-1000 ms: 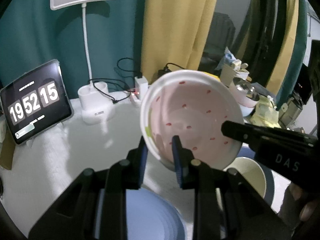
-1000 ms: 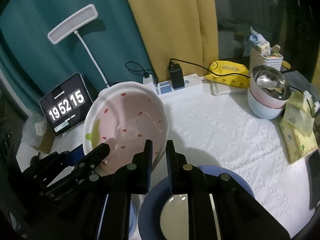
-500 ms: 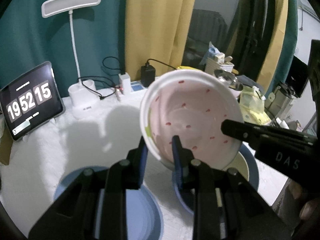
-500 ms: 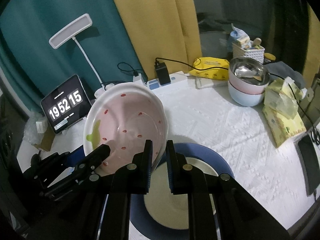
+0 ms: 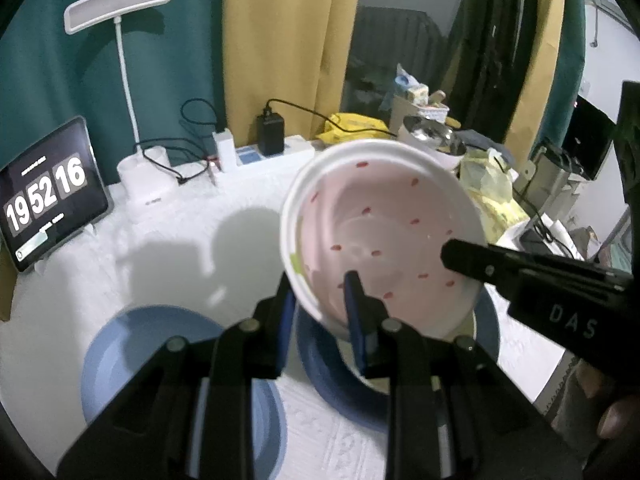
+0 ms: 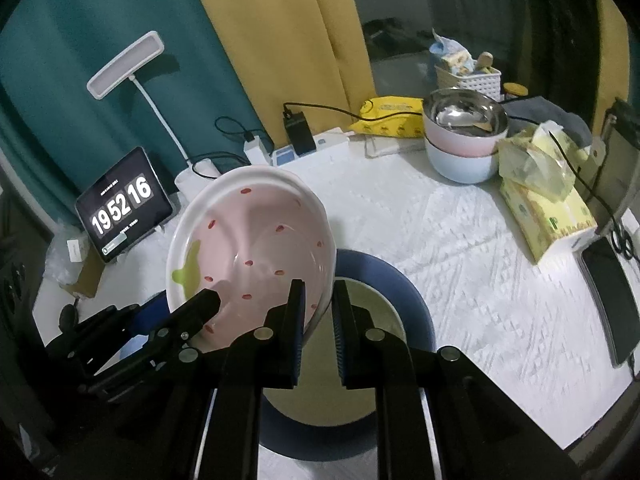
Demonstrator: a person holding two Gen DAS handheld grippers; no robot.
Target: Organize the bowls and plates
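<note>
Nearest the cameras, both grippers grip opposite edges of one pink bowl (image 5: 384,236), speckled red with a green mark, held tilted in the air. The left gripper (image 5: 320,304) has its fingers nearly closed, one inside and one outside the bowl's near rim. The right gripper (image 6: 318,312) pinches the far side of the rim the same way, jaws almost together.

Directly below the pink bowl sits a dark blue dish (image 6: 404,292) with a cream-coloured inside, resting on the white tablecloth (image 6: 460,240). Just left of the pink bowl, also lower, lies a pale blue plate (image 5: 132,344).

Judging from this, the step is to lower the pink bowl into the dark blue dish. To do it well, level the bowl first, keep both grips firm and matched, centre it over the cream interior, and release only once it rests.

Beyond the pink bowl, to its right, stand stacked bowls (image 6: 464,144), metal on top. Behind and to its left are a clock tablet (image 5: 44,196) and a desk lamp (image 5: 120,4).
</note>
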